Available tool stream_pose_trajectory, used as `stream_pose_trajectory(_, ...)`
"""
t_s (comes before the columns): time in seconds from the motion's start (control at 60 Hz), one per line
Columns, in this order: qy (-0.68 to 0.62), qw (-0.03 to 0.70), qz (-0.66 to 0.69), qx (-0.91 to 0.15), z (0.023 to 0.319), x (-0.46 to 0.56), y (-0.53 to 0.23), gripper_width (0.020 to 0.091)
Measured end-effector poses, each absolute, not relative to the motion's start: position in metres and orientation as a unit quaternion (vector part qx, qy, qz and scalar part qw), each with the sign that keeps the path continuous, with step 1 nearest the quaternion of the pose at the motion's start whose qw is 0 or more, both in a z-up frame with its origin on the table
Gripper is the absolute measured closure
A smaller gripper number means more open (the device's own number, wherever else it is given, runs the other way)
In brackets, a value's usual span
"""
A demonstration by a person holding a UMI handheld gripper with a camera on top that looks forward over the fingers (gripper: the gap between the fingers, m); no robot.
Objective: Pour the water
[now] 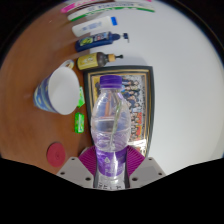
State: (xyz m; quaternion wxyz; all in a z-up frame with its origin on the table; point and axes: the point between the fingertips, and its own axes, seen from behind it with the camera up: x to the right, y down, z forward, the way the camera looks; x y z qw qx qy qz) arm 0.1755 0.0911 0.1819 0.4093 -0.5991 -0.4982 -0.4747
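My gripper (109, 167) is clamped on the water bottle (108, 122), low on its body; both purple pads (92, 160) press its sides. The bottle stands upright, purple cap (109, 83) on top, liquid level hard to read.

Landmark = bottle. The white cup (57, 90) sits left of it and a bit farther out, mouth tipped, so I can't tell if it rests flat. A framed picture (133, 100) lies right behind the bottle. A green marker (79, 123) lies between bottle and cup; a red round thing (56, 154) sits near-left. Small bottles and tubes (98, 40) are farther back on the wooden table (40, 50).

Risks as I judge them:
- Cap looks on. Tilting now pours nothing, and squeezing harder dents the thin plastic.
- Grip is low, weight is high, so the bottle may swing or slip in the pads when I tilt.
- The cup is light; a nudge from the bottle neck could tip it.
- Spill would hit the picture.
- Swinging left may clip the marker.
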Motion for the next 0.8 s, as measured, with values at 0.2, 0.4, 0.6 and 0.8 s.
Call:
stream_pose_trajectory(0.2, -0.368, 0.526, -0.316, -0.698, 0.208, 0.163, 0.087, 0.0754)
stream_pose_trajectory(0.4, -0.201, 0.58, -0.138, -0.777, 0.191, 0.177, 0.087, 0.0756)
stream_pose_trajectory(0.6, -0.108, 0.583, -0.031, -0.805, 0.139, 0.182, 0.092, 0.0754)
stream_pose_trajectory(0.8, -0.055, 0.569, -0.003, -0.82, 0.089, 0.203, 0.101, 0.0753)
